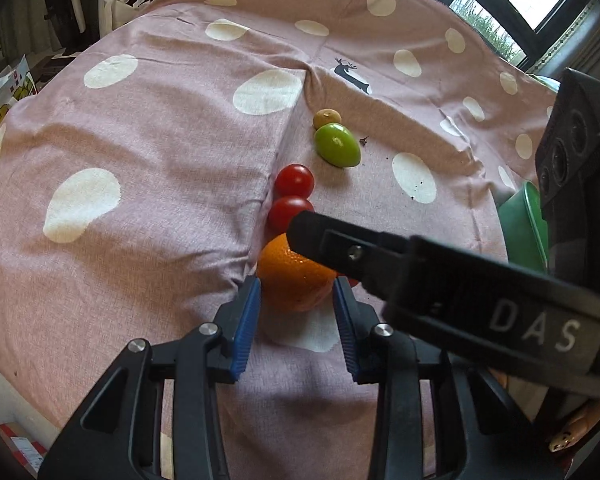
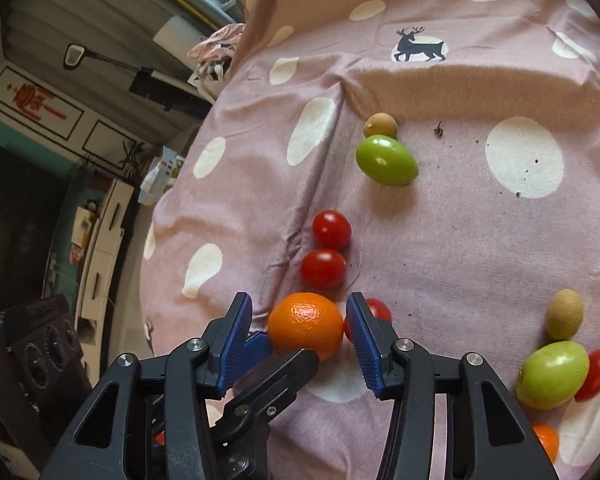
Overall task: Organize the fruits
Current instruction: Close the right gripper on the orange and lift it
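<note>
An orange point(image 1: 290, 276) lies on the pink spotted cloth point(image 1: 160, 152). My left gripper point(image 1: 296, 300) is open with its blue pads on either side of the orange, not clamped. In the right wrist view my right gripper point(image 2: 300, 320) is open around the same orange point(image 2: 305, 326), hovering above the left gripper's finger point(image 2: 276, 376). Two red cherry tomatoes point(image 1: 294, 180) point(image 1: 286, 210) lie just beyond, then a green fruit point(image 1: 337, 146) and a small tan fruit point(image 1: 326, 118). A third tomato point(image 2: 378, 309) sits behind the right pad.
A second group lies at the right: tan fruit point(image 2: 565, 314), green fruit point(image 2: 553, 374), red tomato point(image 2: 596, 368), another orange point(image 2: 546, 442). A green bowl point(image 1: 524, 226) stands at the cloth's right edge. The right gripper's body point(image 1: 460, 296) crosses the left view.
</note>
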`<state>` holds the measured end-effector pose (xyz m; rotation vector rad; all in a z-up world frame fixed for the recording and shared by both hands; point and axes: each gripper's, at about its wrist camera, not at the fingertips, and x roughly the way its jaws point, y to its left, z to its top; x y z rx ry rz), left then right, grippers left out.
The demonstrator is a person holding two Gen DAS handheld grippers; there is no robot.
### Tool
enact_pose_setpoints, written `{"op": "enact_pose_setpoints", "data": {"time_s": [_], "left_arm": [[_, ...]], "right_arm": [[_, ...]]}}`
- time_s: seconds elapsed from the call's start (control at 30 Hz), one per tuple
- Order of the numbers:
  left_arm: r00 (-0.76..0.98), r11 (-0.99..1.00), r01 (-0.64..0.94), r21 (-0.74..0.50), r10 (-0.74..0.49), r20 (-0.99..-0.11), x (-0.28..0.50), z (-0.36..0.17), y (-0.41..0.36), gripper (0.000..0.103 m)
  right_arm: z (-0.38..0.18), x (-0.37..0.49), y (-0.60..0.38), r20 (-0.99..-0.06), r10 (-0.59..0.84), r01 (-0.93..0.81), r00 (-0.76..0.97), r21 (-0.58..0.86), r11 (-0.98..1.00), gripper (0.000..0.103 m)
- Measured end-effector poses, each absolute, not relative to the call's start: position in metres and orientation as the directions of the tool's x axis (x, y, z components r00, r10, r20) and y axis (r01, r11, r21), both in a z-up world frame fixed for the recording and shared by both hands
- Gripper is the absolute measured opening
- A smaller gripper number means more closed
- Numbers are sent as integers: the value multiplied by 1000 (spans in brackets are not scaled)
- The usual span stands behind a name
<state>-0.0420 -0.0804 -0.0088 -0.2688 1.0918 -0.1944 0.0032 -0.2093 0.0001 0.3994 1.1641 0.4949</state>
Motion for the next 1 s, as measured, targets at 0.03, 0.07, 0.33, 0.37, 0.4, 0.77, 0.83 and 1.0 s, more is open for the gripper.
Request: {"op": "enact_pose_setpoints", "data": {"time_s": [0.03, 0.07, 0.33, 0.37, 0.4, 0.77, 0.83, 1.0], "left_arm": [[447, 952, 19, -307, -282, -849, -41, -10, -81, 36], [446, 951, 17, -310, -285, -849, -40, -11, -80, 36], [464, 952, 37, -304, -286, -838, -39, -11, -81, 36], [468, 953, 37, -302, -284, -837, -39, -11, -81, 36], [472, 953, 40, -300, -283, -835, -39, -11, -82, 36], [558, 954, 117, -275, -292, -777, -50, 11, -97, 34], [591, 951, 147, -271, -304, -747, -54, 21, -103, 34], [642, 941, 231, -248, -339, -687, -59, 47, -128, 34]], "right_arm": [[-2, 4, -209, -772, 556, -160, 307, 535, 830, 51], [-3, 4, -208, -771, 557, -162, 309, 534, 830, 49], [-9, 6, -199, -802, 531, -200, 274, 493, 847, 48], [-12, 7, -200, -804, 532, -188, 268, 497, 847, 48], [-13, 7, -201, -798, 538, -187, 272, 505, 843, 48], [3, -6, -214, -767, 532, -194, 358, 496, 846, 47], [14, -11, -219, -752, 526, -203, 396, 487, 849, 47], [43, -25, -241, -706, 498, -204, 503, 463, 863, 47]]}}
